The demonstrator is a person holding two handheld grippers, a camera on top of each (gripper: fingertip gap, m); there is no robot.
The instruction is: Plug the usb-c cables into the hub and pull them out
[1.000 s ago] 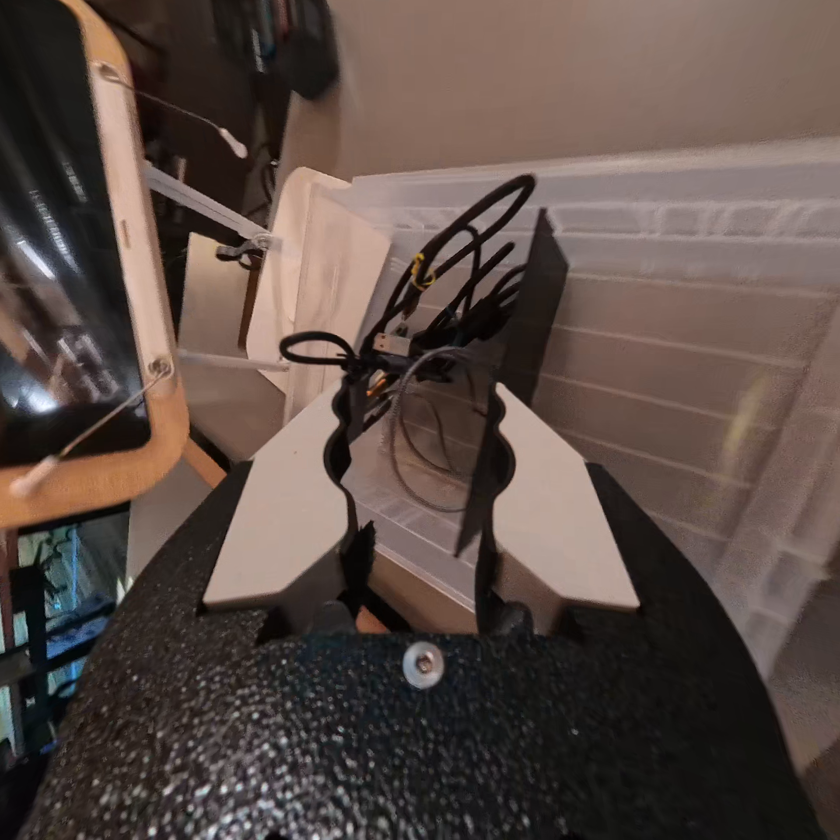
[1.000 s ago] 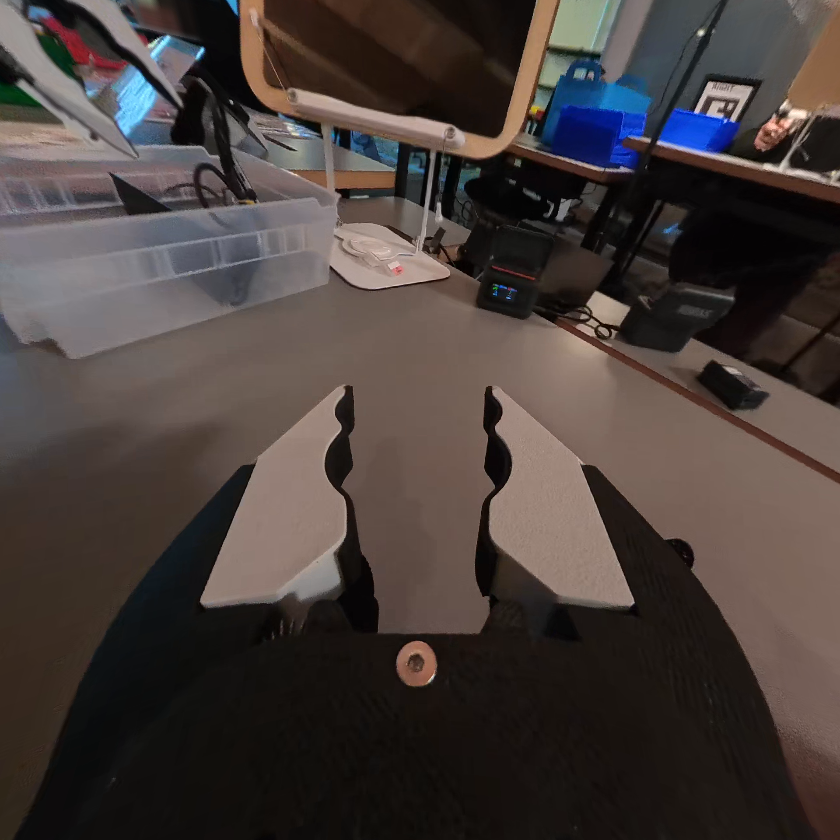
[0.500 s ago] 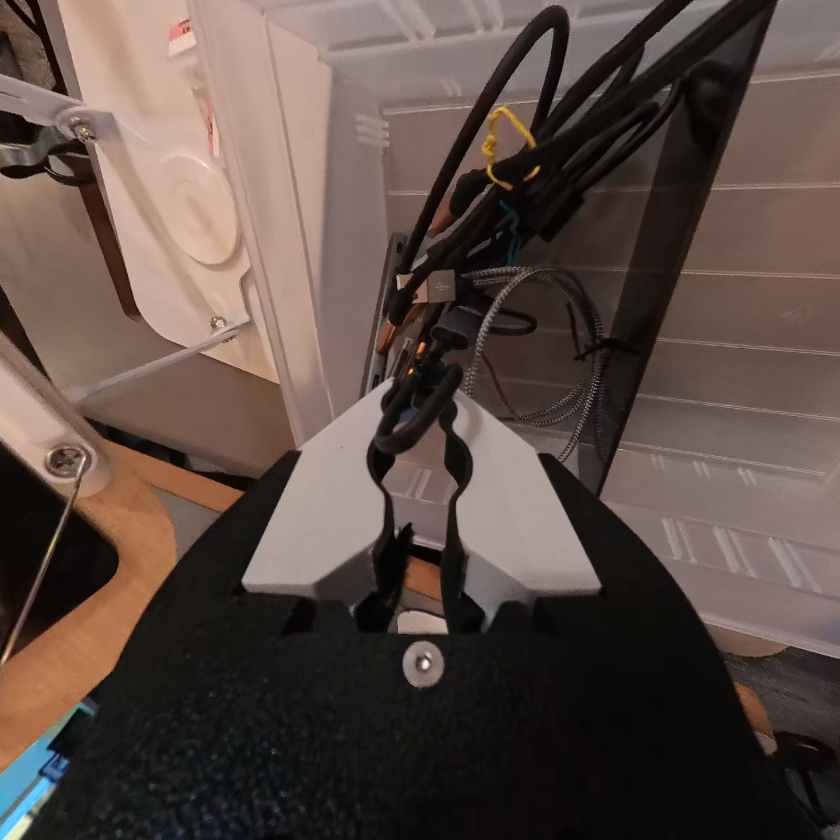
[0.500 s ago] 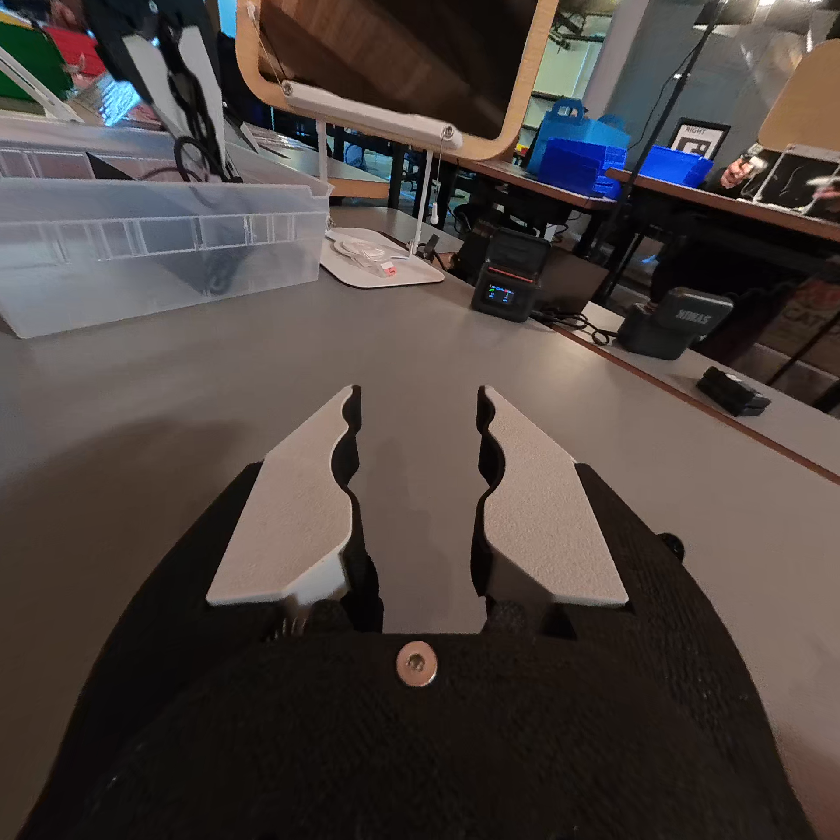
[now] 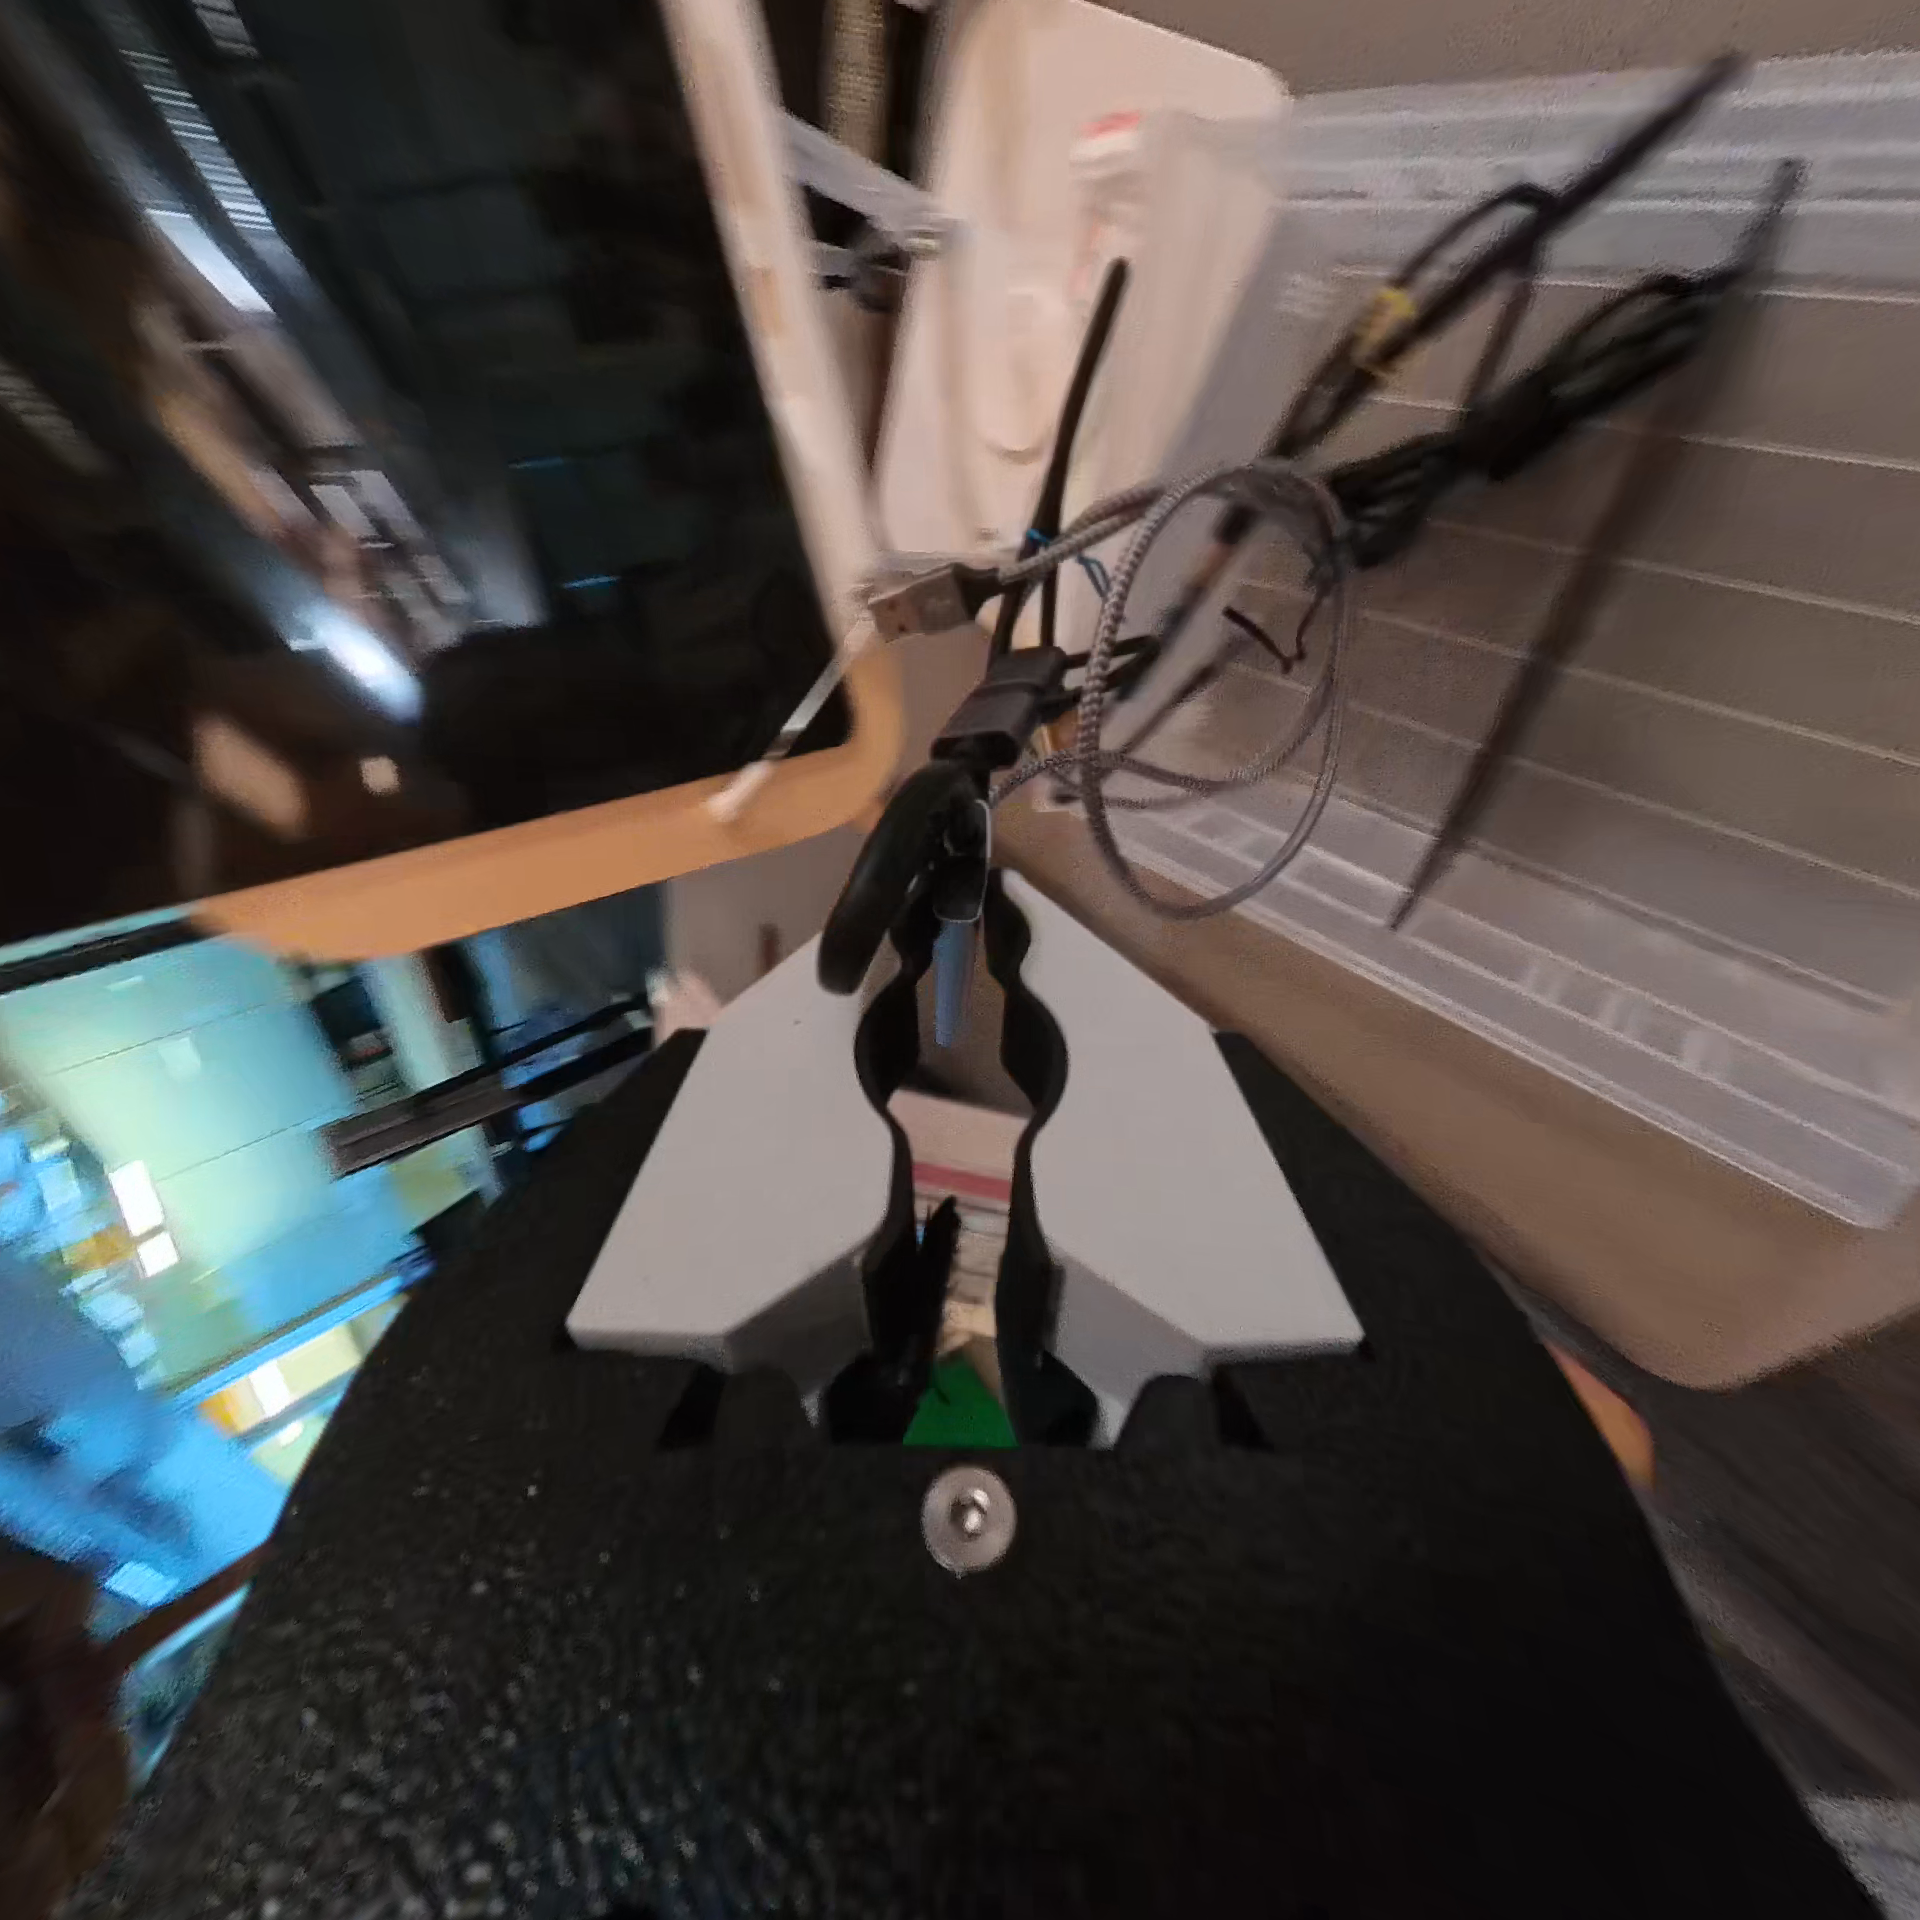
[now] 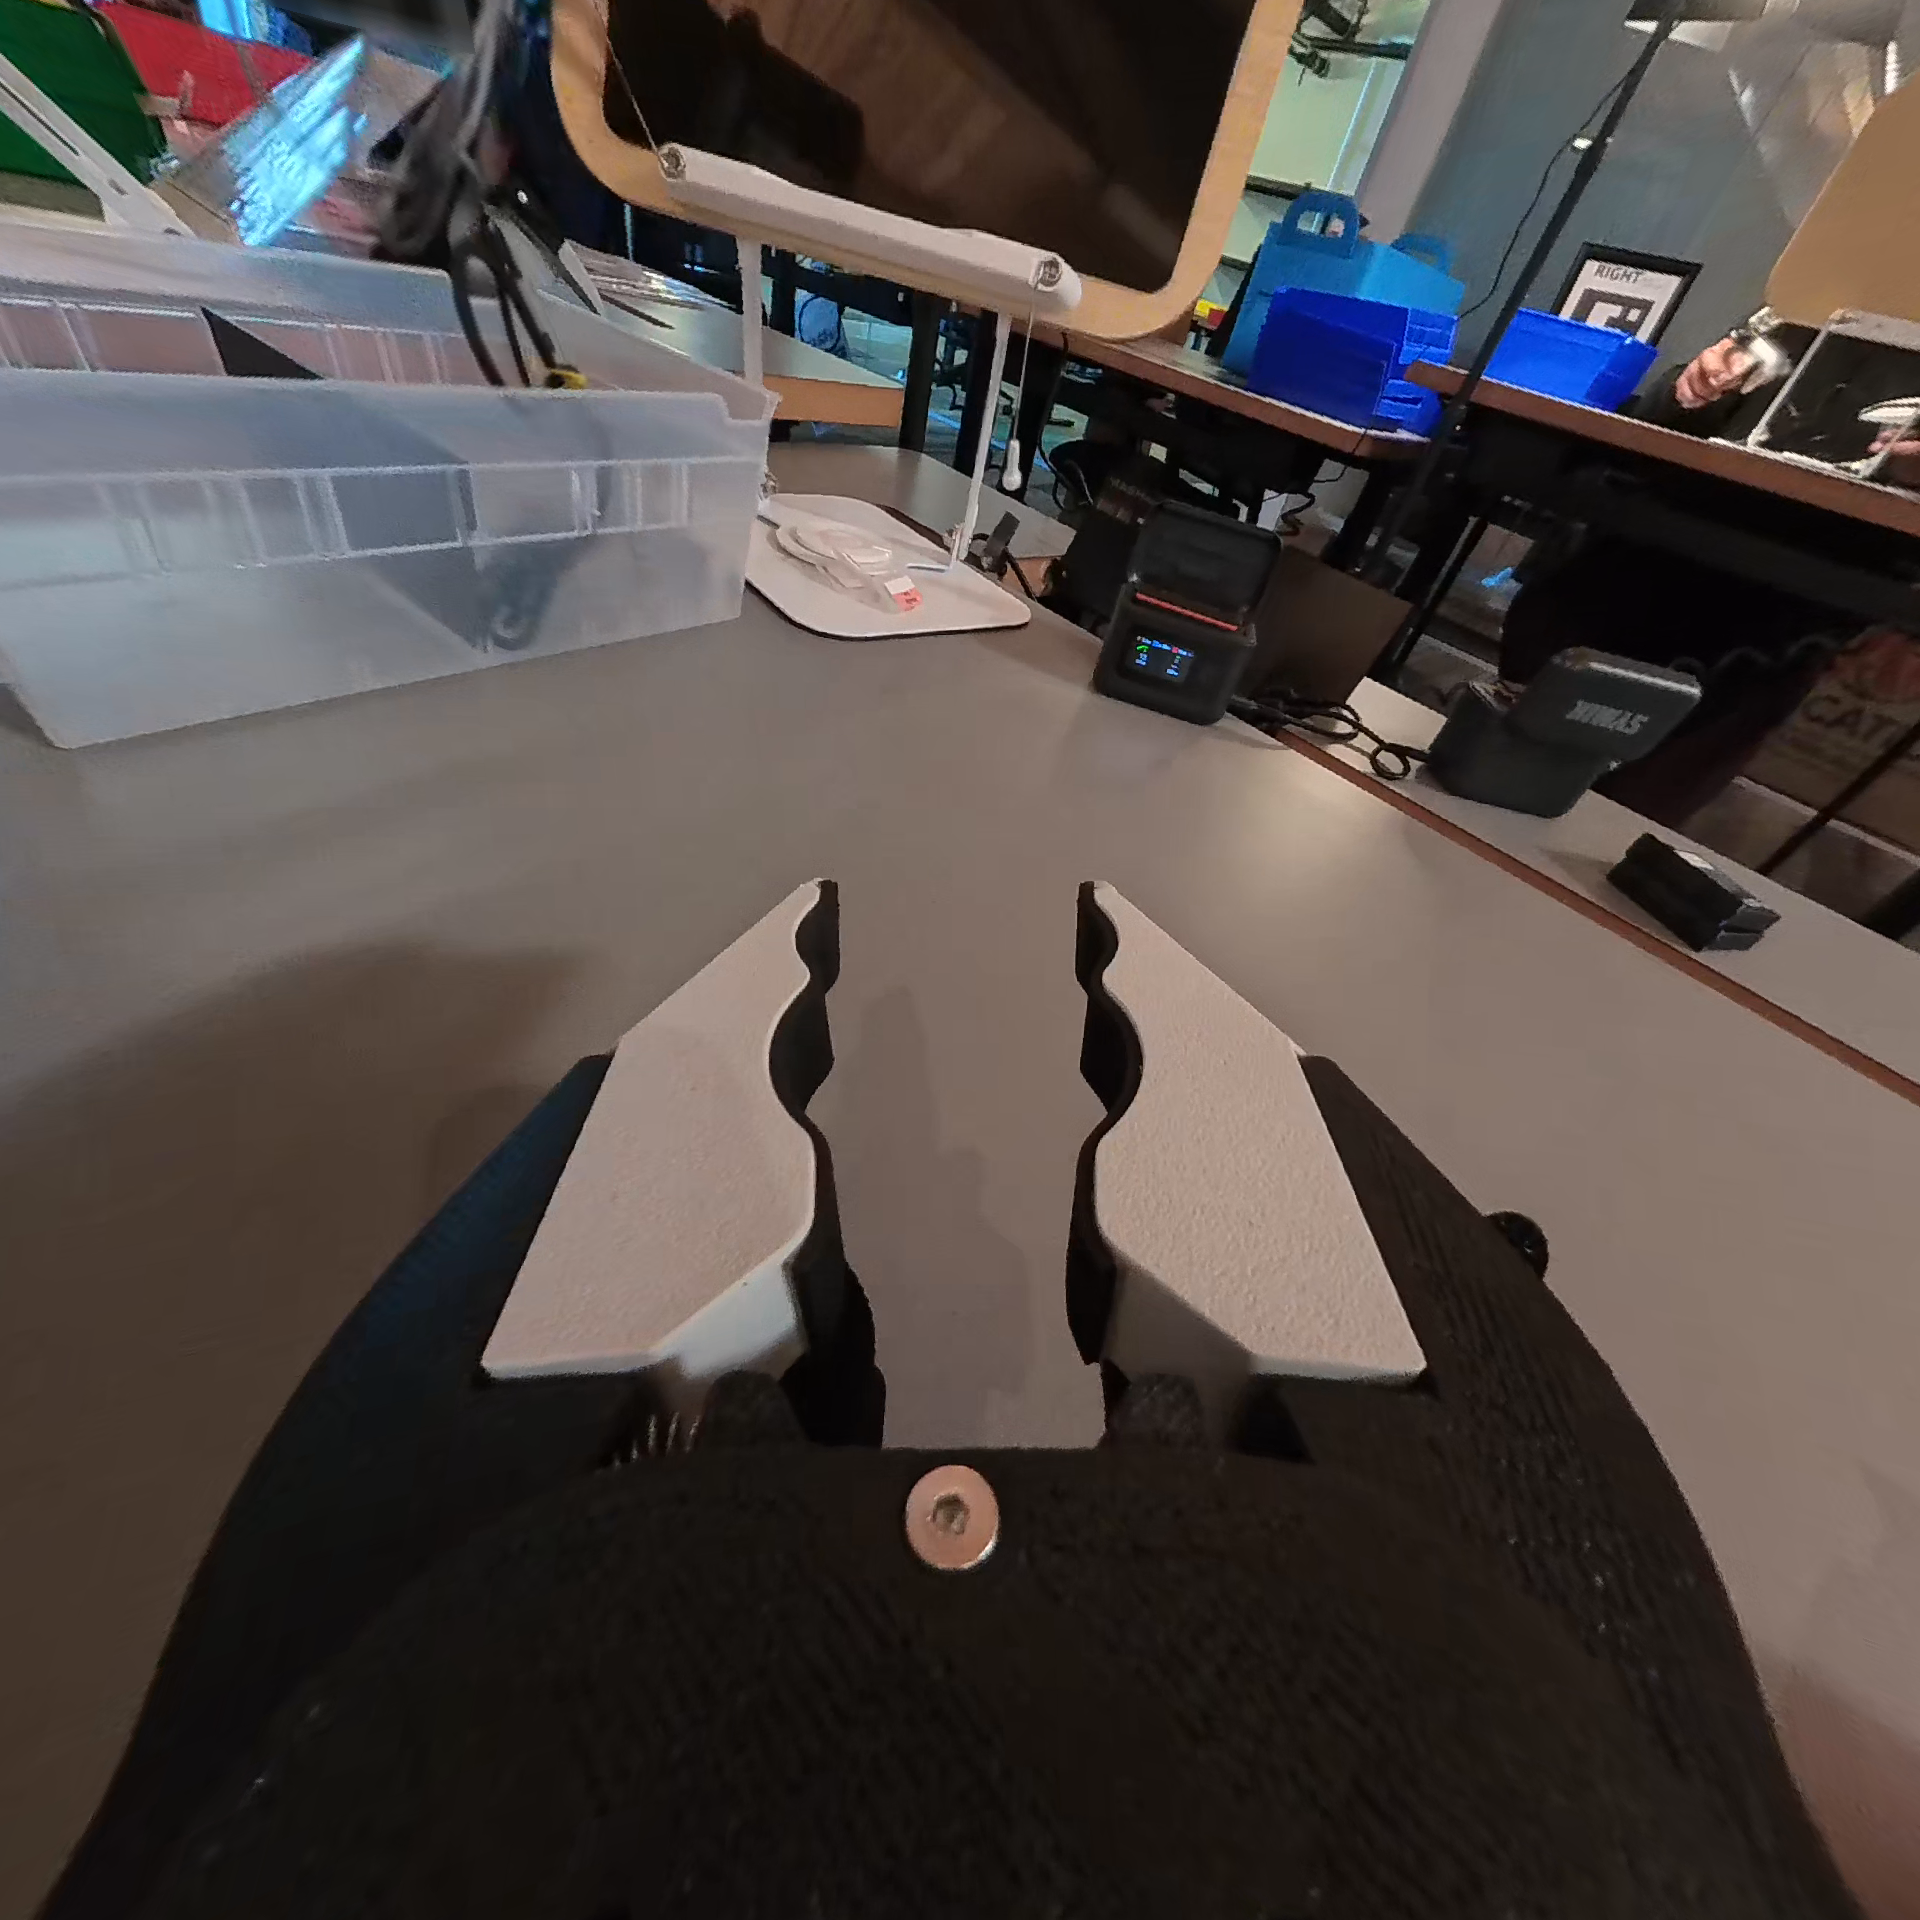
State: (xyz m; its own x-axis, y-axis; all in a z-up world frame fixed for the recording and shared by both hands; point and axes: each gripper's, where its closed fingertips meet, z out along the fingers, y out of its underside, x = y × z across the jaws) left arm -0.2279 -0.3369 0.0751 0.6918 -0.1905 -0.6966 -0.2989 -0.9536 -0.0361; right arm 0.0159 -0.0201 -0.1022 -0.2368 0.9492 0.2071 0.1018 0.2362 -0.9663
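Observation:
My left gripper [image 5: 951, 904] is shut on a loop of black cable [image 5: 878, 894] and holds a tangled bundle up in the air. From the loop hang a small dark hub or adapter [image 5: 1003, 707], a braided grey cable [image 5: 1216, 675] with a metal USB plug [image 5: 920, 608], and more black cables [image 5: 1455, 457]. The view is blurred by motion. In the right wrist view the bundle [image 6: 499, 291] dangles over the clear plastic bin [image 6: 364, 540] at the far left. My right gripper [image 6: 956, 904] is open and empty, low over the grey table [image 6: 935, 748].
A wood-framed dark panel [image 6: 935, 125] on a white stand with a base [image 6: 883, 582] stands beside the bin. A black device with a small screen [image 6: 1184, 644], a black case [image 6: 1558, 727] and a small black block [image 6: 1688, 904] lie to the right. Blue bins [image 6: 1351, 332] sit on a farther table. The tips of one gripper are about 45 cm away from the tips of the other.
My left gripper went into the bin, shut on the black cable loop and lifted the bundle up and out. My right gripper has stayed open and almost still.

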